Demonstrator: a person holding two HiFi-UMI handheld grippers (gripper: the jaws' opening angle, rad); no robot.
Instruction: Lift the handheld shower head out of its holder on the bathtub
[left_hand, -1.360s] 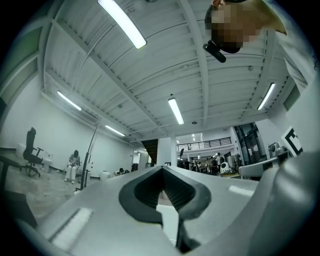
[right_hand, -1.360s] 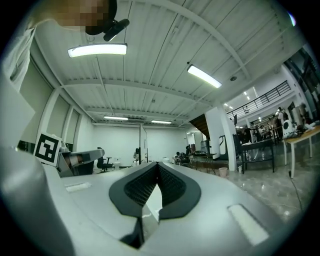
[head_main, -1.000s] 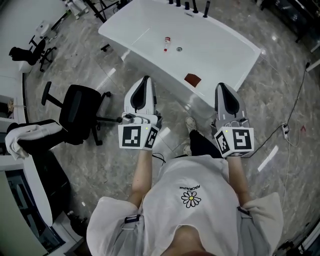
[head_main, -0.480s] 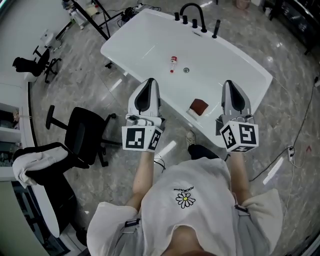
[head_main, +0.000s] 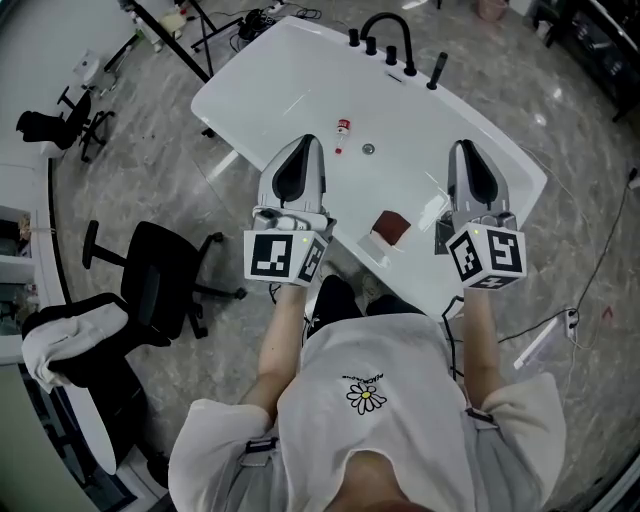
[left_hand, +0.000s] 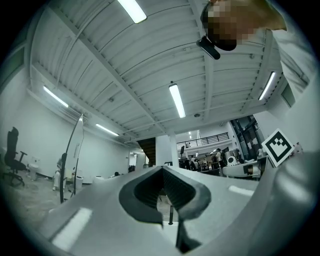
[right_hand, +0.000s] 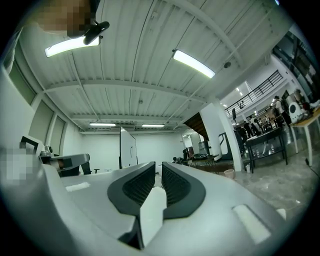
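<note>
- Head view: white bathtub (head_main: 505, 160) on a marbled floor, its inside facing the camera.
- Handheld shower head (head_main: 437, 70), a black stick, stands upright in its holder on the far rim, just right of the black curved faucet (head_main: 383, 22) and its knobs.
- In the tub: small red-and-white bottle (head_main: 343, 128) beside the drain (head_main: 368, 149). A dark red pad (head_main: 390, 226) lies near the near rim.
- Left gripper (head_main: 300, 148) and right gripper (head_main: 464, 152) are held over the near half of the tub, well apart from the shower head and touching nothing.
- Black office chair (head_main: 160, 275) stands left of the person.
- Left gripper view: camera faces up toward the ceiling strip lights (left_hand: 176, 100). Left gripper (left_hand: 162, 170) fingers meet at the tips, nothing between them.
- Right gripper view: also aimed at the ceiling. Right gripper (right_hand: 158, 172) fingers run parallel with a narrow slit between them, empty. Neither the tub nor the shower head appears here.
</note>
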